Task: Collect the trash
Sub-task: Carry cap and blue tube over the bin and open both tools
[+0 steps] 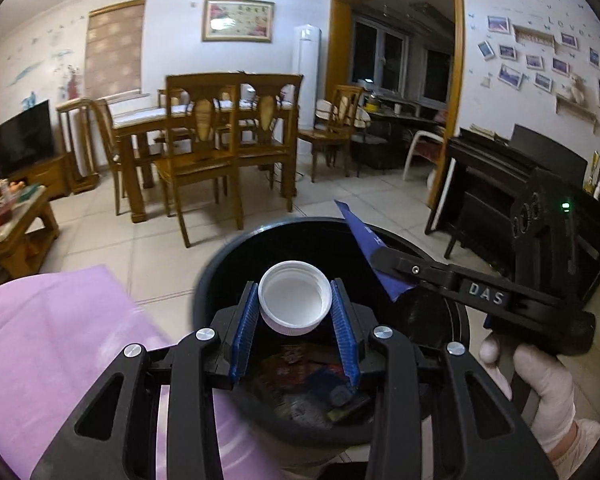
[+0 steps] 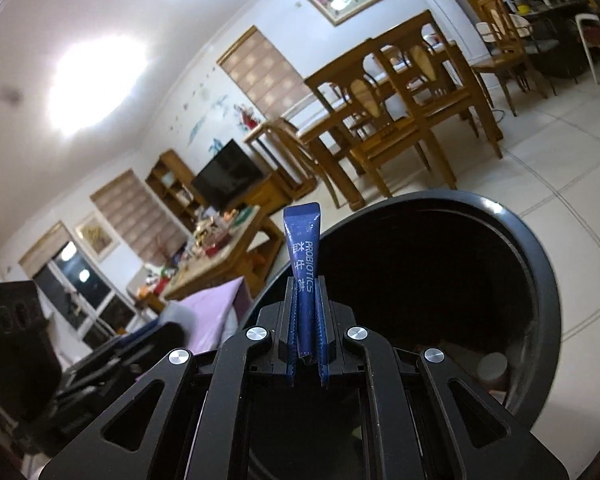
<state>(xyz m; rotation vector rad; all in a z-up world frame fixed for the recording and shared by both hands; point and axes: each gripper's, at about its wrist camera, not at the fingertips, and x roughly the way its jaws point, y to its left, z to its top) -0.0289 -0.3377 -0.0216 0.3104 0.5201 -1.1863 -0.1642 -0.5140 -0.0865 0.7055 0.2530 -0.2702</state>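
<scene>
**Cap and sachet held over the bin**

A white plastic bottle cap (image 1: 295, 298), open side up, is clamped by the left tool (image 1: 296, 312) above the round black bin (image 1: 216, 264). A blue probiotics sachet (image 2: 303, 276), its long axis along the fingers, is pinched by the right tool (image 2: 304, 320) at the rim.

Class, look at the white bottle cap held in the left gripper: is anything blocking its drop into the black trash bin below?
Nothing visible blocks it. The white bottle cap hangs over the black trash bin's open mouth; the right gripper with its blue probiotics sachet is off to the side near the rim.
</scene>
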